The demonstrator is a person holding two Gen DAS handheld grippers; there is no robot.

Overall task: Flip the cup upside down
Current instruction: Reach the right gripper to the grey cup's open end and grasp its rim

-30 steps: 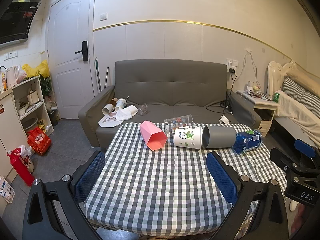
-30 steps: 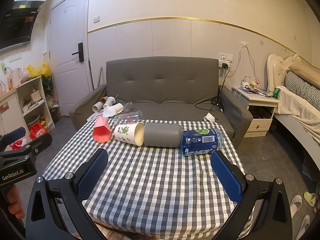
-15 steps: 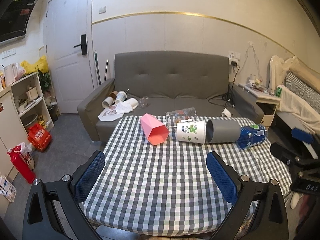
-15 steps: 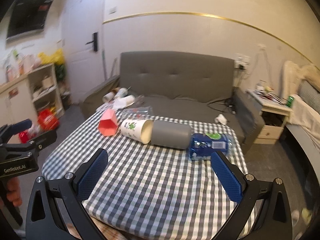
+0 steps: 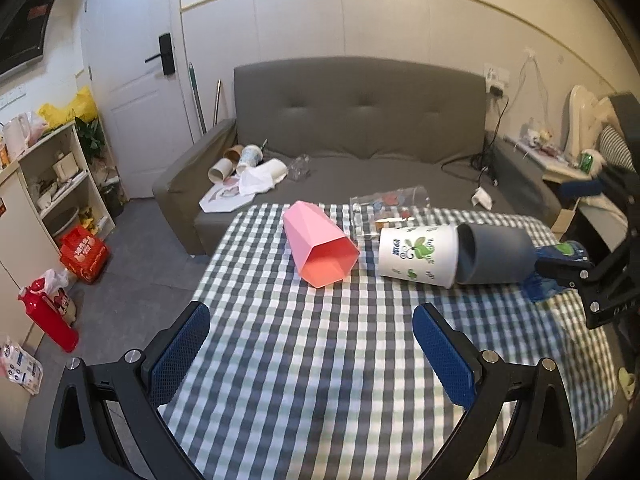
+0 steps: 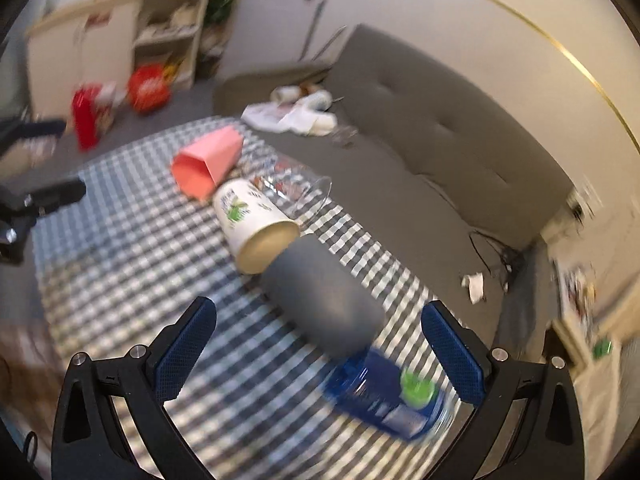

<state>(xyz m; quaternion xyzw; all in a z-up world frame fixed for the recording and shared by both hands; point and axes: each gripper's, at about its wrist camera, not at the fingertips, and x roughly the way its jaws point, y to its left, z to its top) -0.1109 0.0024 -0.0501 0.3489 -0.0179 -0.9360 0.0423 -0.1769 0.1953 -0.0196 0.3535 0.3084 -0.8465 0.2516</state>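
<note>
Several cups lie on their sides in a row on the checked table (image 5: pixel 320 360): a pink faceted cup (image 5: pixel 318 250) (image 6: pixel 208 162), a clear plastic cup (image 5: pixel 390 206) (image 6: pixel 290 184), a white paper cup with green print (image 5: pixel 418 256) (image 6: pixel 256 224), a grey cup (image 5: pixel 494 254) (image 6: pixel 324 300) and a blue clear cup (image 5: pixel 560 268) (image 6: pixel 384 394). My left gripper (image 5: pixel 312 354) is open and empty, short of the pink cup. My right gripper (image 6: pixel 318 350) is open, tilted, with the grey cup's closed end between its fingers. The right wrist view is blurred.
A grey sofa (image 5: pixel 360 128) with paper cups and litter stands behind the table. A shelf unit (image 5: pixel 52 184), red bags and a red bottle (image 5: pixel 48 314) are on the left floor. A bedside table (image 5: pixel 560 164) and bed are at the right.
Both grippers have moved forward towards the cups. The right gripper has swung in and rolled, closing on the grey cup. The cups have not moved.
</note>
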